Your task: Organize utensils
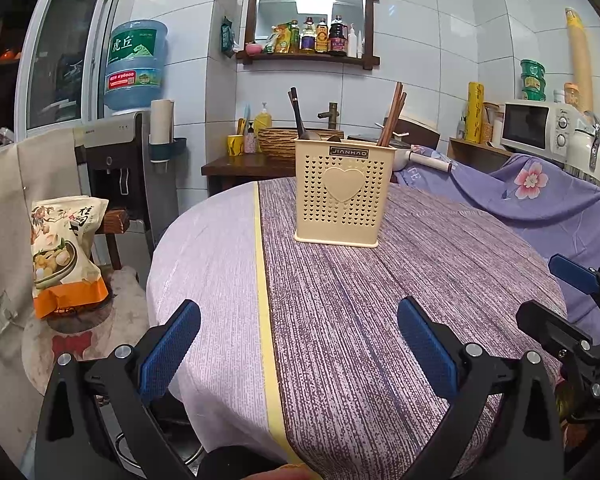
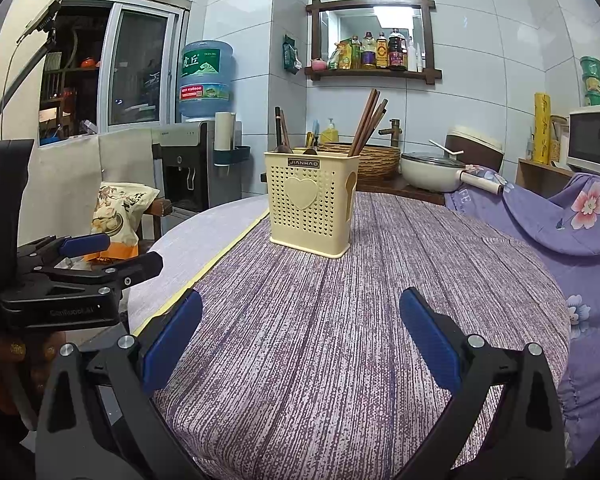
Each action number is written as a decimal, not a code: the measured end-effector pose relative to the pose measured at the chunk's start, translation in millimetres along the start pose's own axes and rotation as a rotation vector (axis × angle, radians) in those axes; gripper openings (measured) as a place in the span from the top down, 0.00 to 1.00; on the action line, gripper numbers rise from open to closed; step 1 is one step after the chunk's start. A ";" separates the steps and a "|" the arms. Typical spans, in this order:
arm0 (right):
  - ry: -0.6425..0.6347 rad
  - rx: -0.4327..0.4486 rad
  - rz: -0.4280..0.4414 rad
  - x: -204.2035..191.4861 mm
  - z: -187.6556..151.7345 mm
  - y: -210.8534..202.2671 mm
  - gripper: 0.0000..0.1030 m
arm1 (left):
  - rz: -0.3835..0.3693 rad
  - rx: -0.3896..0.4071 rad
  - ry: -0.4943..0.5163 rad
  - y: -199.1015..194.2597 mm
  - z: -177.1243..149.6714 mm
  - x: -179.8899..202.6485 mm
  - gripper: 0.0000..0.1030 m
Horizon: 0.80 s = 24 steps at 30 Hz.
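Note:
A cream perforated utensil holder (image 1: pixel 342 194) with a heart on its front stands upright on the round table, also in the right wrist view (image 2: pixel 313 209). Brown chopsticks (image 1: pixel 394 118) stick out of its right side, seen too from the right wrist (image 2: pixel 367 122). Dark spoon handles (image 1: pixel 298 114) stick out of its left side, also from the right wrist (image 2: pixel 282 128). My left gripper (image 1: pixel 298 340) is open and empty, low over the near table edge. My right gripper (image 2: pixel 300 334) is open and empty beside it, well short of the holder.
The table wears a purple striped cloth (image 1: pixel 380 300) with a pale part (image 1: pixel 212 260) on the left. A snack bag (image 1: pixel 62 252) sits on a stool left of the table. A floral purple cloth (image 2: pixel 588 216) covers furniture on the right. A pan (image 2: pixel 432 170) rests behind the table.

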State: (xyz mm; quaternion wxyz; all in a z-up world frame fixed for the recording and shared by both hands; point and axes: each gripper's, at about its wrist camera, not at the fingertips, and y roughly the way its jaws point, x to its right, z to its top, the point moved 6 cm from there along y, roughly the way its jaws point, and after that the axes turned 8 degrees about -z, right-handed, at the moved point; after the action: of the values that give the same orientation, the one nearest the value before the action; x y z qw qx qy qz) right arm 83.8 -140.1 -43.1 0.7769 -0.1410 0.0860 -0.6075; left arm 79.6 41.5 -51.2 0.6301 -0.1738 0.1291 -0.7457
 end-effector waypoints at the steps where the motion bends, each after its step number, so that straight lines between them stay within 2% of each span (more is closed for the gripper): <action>1: -0.002 -0.001 0.000 0.2 -0.4 -0.4 0.06 | 0.000 -0.001 0.000 -0.3 -0.3 0.0 0.06; 24: -0.004 -0.008 0.001 4.7 -1.4 0.5 0.06 | -0.005 -0.005 0.006 -1.5 -1.1 -2.6 0.06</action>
State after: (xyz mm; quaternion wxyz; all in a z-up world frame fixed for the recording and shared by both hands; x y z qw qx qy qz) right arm 85.0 -144.7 -44.4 0.7768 -0.1452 0.0868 -0.6065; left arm 78.2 44.3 -51.9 0.6274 -0.1735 0.1322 -0.7475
